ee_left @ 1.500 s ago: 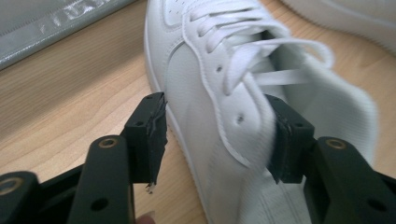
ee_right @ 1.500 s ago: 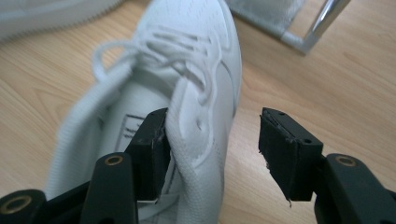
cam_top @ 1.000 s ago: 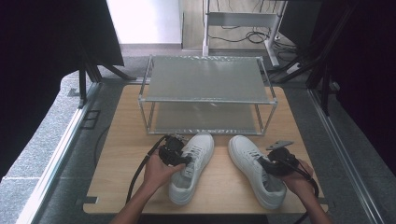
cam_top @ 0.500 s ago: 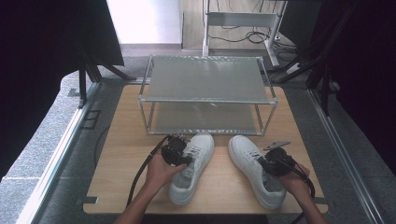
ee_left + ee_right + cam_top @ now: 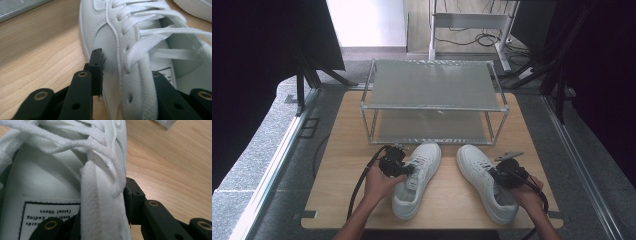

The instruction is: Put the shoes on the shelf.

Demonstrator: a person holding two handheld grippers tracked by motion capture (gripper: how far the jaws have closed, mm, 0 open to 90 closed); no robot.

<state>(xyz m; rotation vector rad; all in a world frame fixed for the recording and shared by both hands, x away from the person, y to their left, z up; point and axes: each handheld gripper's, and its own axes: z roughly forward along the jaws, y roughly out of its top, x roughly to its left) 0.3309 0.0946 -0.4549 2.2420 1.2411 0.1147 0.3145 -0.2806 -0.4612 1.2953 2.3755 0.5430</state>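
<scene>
Both grippers' jaws have just been closing since the earlier frames, each with a shoe's side wall between them, while the hands are barely shifting on the table. A two-tier metal rack with grey mesh shelves (image 5: 432, 100) is standing at the far half of the light wooden tabletop (image 5: 342, 150), just beyond the toes of the two shoes and clear of both hands.

The person's forearms are coming in from the near edge, angled inward. The left gripper (image 5: 396, 167) is lying against the outer side of the left white lace-up sneaker (image 5: 417, 177); in the left gripper view one black jaw is pressing the leather wall (image 5: 110, 57) from outside and the other is sitting inside the opening, so it is clamping the shoe's side. The right gripper (image 5: 507, 176) is pinching the padded collar of the right white lace-up sneaker (image 5: 484, 180) the same way, outer jaw against the wall (image 5: 117, 185). Both sneakers are resting flat on the table, well apart.
</scene>
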